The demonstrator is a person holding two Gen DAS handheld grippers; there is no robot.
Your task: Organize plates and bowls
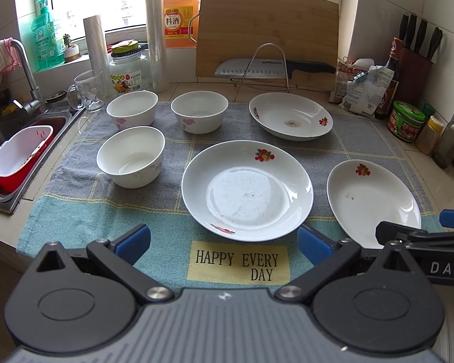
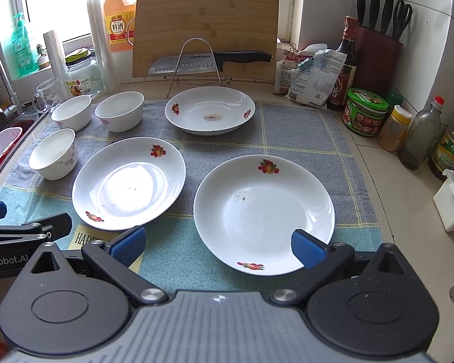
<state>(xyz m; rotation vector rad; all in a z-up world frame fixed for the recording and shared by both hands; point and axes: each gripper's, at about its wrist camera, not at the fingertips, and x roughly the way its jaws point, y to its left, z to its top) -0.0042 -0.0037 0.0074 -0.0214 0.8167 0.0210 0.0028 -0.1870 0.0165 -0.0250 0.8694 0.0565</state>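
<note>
Over on the left, three small white ceramic bowls with faint pink flowers sit apart on the grey-and-teal checked cloth [image 1: 75,211]: the back-left bowl [image 1: 132,109], the back-middle bowl [image 1: 199,111] and the near bowl [image 1: 131,156], all upright and empty, none nested yet.

The left gripper [image 1: 224,243] hangs low over the cloth's front edge, blue pads spread wide, nothing between them. Straight ahead of it lies the middle white round plate with fruit decals [image 1: 247,190], its near rim just past the pads; the bowls lie ahead and off to its left.

Moving right, the right gripper [image 2: 218,246] is also wide open and empty. Its right pad overlaps the near rim of the right-hand white plate [image 2: 264,211], though whether it touches I cannot tell. That looks like the likeliest first pick.

Further back, the far white plate [image 2: 210,110] rests near the knife stand, a brownish smear at its centre. Nothing is stacked, so the job looks barely begun.
</note>
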